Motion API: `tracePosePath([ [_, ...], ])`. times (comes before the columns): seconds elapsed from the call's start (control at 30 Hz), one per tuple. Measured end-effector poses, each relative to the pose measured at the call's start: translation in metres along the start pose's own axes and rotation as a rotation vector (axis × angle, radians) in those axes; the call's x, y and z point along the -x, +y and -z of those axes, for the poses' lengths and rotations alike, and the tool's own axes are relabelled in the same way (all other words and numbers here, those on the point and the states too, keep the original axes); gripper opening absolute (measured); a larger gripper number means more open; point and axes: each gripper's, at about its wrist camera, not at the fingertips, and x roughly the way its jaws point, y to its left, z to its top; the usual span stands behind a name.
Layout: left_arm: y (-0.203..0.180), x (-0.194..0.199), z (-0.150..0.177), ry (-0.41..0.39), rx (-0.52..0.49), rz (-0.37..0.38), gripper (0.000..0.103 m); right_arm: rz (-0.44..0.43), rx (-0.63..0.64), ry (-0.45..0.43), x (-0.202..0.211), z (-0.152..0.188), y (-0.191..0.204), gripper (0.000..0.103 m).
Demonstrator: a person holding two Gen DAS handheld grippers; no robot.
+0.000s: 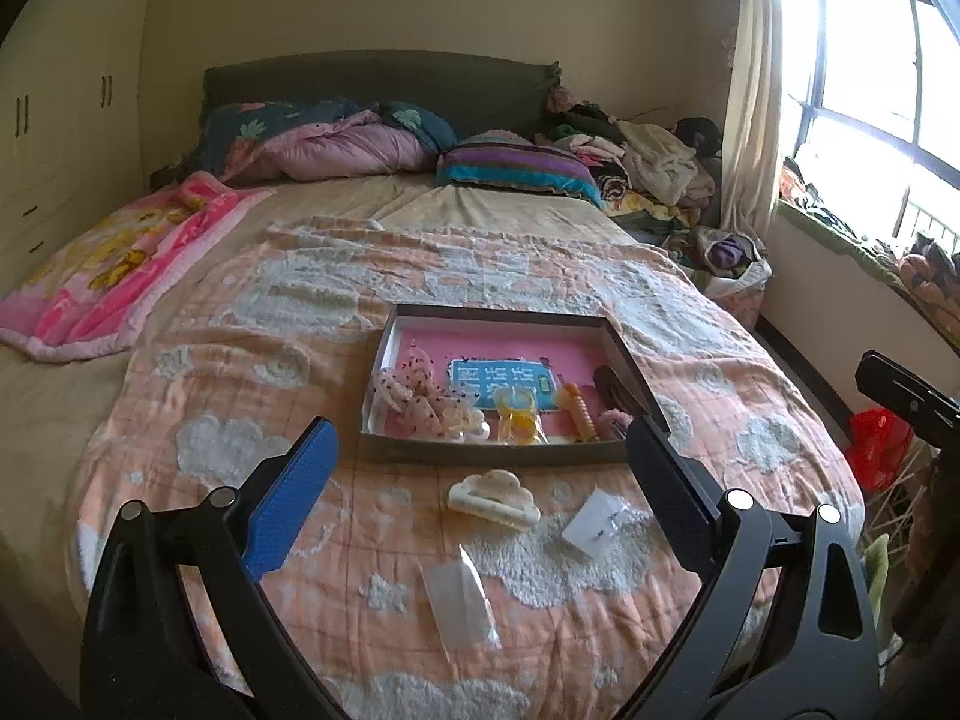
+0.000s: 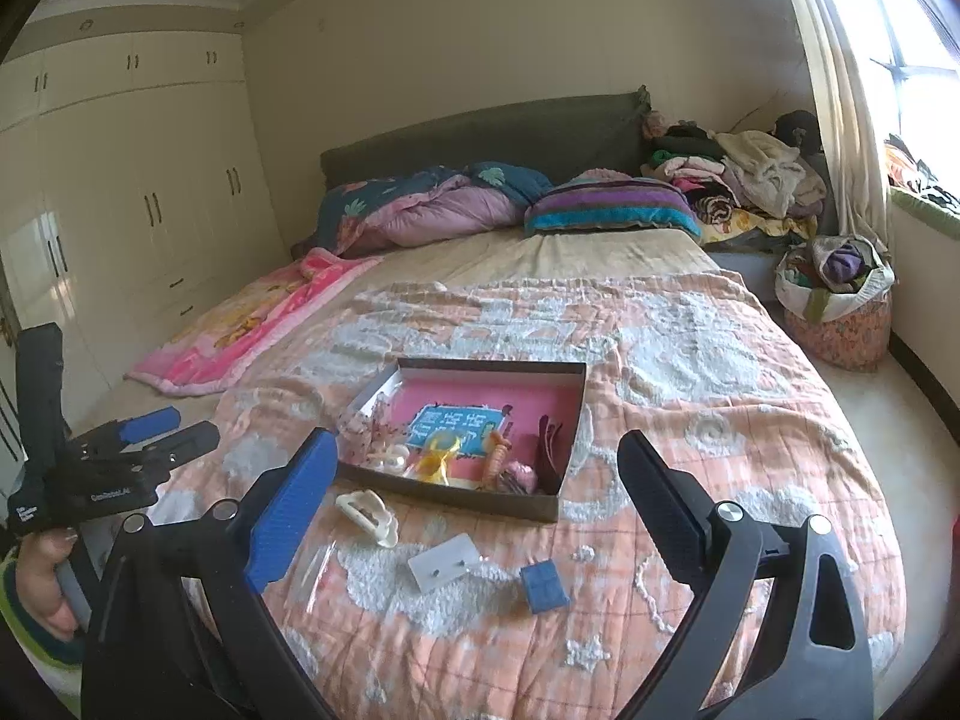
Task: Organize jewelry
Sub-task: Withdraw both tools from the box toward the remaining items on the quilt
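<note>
An open box tray with a pink lining lies on the bed and holds hair ties, clips and scrunchies. On the blanket in front of it are a cream cloud-shaped hair claw, a white earring card and a clear plastic bag. My left gripper hovers open and empty above these. The right wrist view shows the same tray, claw and card, plus a small blue box. My right gripper is open with nothing between its fingers.
The bed is covered by an orange cloud-pattern blanket, with a pink blanket at left and pillows at the head. Piled clothes and a basket sit at the right. A hand holds the left gripper's body at the bed's left edge.
</note>
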Motion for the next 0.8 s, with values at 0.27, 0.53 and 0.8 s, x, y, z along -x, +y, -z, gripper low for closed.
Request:
tracePosePath([
  [0.27, 0.003, 0.008, 0.016, 0.032, -0.005, -0.01, 0.09, 0.019, 0.032, 0.038, 0.011, 0.018, -0.003, 0.094],
  [0.53, 0.003, 0.004, 0.035, 0.073, -0.005, -0.007, 0.09, 0.024, 0.044, 0.081, 0.013, 0.038, 0.002, 0.094],
  [0.8, 0.004, -0.001, 0.051, 0.114, -0.023, -0.016, 0.09, -0.001, 0.088, 0.125, 0.004, 0.051, 0.017, 0.094],
])
